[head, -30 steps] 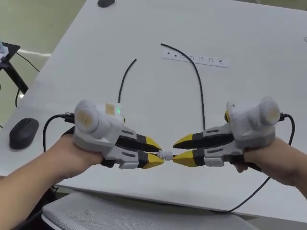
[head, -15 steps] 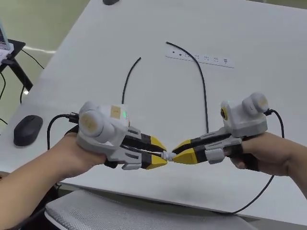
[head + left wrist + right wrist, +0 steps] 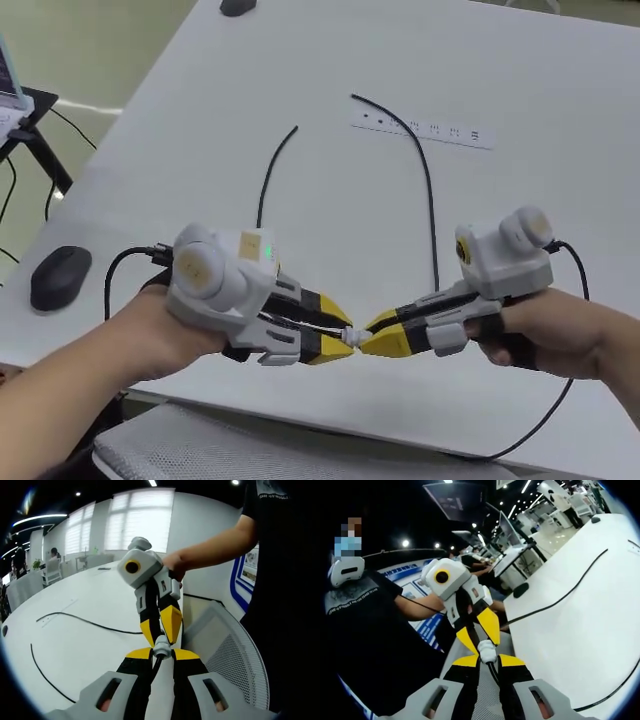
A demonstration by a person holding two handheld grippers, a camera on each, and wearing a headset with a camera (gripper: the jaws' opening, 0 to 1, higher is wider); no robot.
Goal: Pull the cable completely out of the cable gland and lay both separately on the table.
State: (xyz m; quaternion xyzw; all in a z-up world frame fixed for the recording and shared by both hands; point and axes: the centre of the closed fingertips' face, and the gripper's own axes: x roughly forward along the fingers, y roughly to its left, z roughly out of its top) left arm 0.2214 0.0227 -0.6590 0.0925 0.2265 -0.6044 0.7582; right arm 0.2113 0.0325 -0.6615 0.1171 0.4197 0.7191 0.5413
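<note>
A small white cable gland (image 3: 351, 337) hangs in the air over the table's near edge, between the two grippers, which meet tip to tip. My left gripper (image 3: 343, 335) comes in from the left and is shut on the gland (image 3: 161, 647). My right gripper (image 3: 368, 336) comes from the right, shut on the thin dark cable (image 3: 493, 674) just behind the gland (image 3: 487, 652). A dark strand of cable (image 3: 156, 666) also runs back between the left jaws. How much of the cable is still inside the gland is hidden.
On the white table (image 3: 330, 240) lie a short black cable (image 3: 268, 175), a long curved black cable (image 3: 425, 180) and a white power strip (image 3: 425, 130). A dark mouse (image 3: 60, 277) sits at the left edge. A mesh chair back (image 3: 200, 450) is below the grippers.
The right gripper's jaws, open around the gland a second ago, have shut. Both grippers have sunk slightly in the picture, and the right one has tilted.
</note>
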